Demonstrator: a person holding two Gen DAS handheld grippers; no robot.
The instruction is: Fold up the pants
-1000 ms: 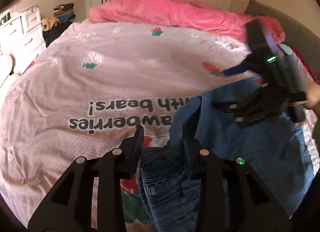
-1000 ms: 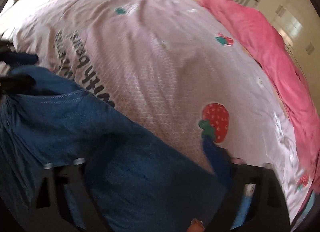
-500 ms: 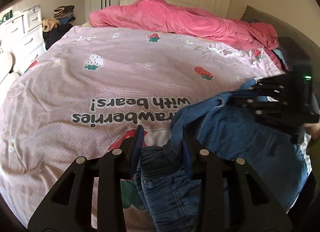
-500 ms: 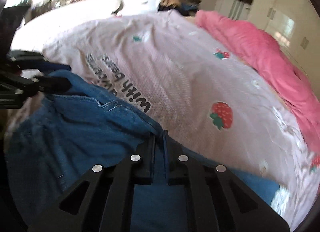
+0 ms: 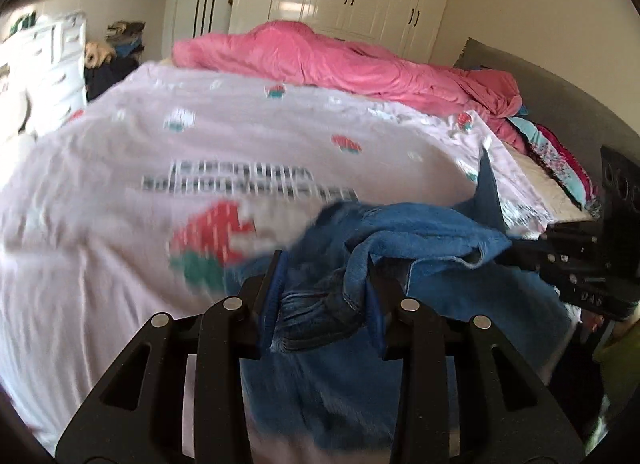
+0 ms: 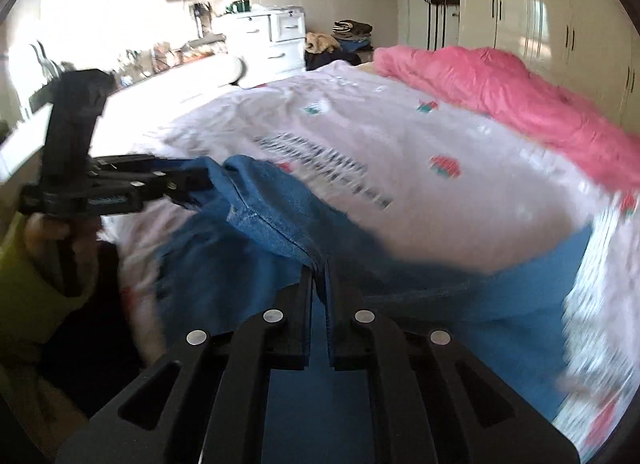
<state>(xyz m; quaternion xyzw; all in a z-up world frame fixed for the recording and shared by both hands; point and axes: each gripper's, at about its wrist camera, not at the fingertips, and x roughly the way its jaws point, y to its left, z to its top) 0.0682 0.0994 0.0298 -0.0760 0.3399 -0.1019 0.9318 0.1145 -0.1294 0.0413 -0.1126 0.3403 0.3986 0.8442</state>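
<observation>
**Both claws gripping the jeans over the bed**

My left claw (image 5: 324,296) is clenched on a thick bunched fold of the blue pants (image 5: 420,232), the denim wadded between the blue pads at about 6 o'clock in my left wrist view. The rest of the pants runs off toward 3 o'clock, where my right claw (image 5: 532,252) comes in from the edge of the picture and meets the cloth.

In my right wrist view, my right claw (image 6: 320,272) is clamped tight on a thin seam edge of the pants (image 6: 280,224), its two fingers almost touching with only the denim between them. From there the fabric rises toward 10 o'clock to my left claw (image 6: 192,180), which holds the far end. My left hand (image 6: 60,232), in a yellow-green sleeve (image 6: 24,288), grips that claw's handle.

The pants hang stretched between the two claws at the near edge of the bed, and lower parts drape over the pale strawberry-print bedcover (image 5: 120,168). A pink duvet (image 6: 500,92) lies heaped along the far side of the bed. Both views are blurred.
</observation>
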